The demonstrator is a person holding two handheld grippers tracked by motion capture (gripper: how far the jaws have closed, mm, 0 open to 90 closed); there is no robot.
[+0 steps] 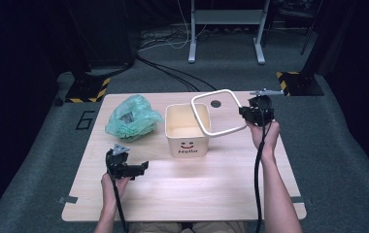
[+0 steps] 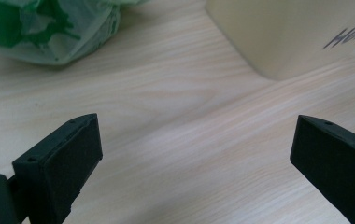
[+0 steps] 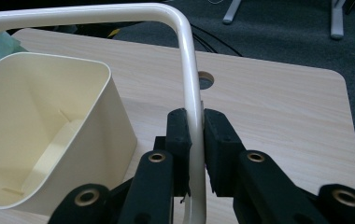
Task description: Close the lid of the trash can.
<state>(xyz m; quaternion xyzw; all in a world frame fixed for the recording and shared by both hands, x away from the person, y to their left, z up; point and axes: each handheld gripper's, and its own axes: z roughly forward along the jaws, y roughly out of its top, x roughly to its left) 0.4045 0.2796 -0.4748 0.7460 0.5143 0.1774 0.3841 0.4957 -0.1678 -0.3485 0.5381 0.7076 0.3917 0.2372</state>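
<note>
White frame (image 3: pixel 188 79) clamped in right gripper (image 3: pixel 195 126)

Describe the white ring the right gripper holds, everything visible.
The ring is a cream-white square frame with rounded corners, a thin glossy tube that looks like plastic. The right gripper pinches one side between shut jaws and holds it tilted in the air, over the bin's right rim. It looks clear of the bin.

Dim room, grey carpet (image 1: pixel 347 160), white desk legs (image 1: pixel 192 43) beyond wooden table (image 1: pixel 197 194)
</note>
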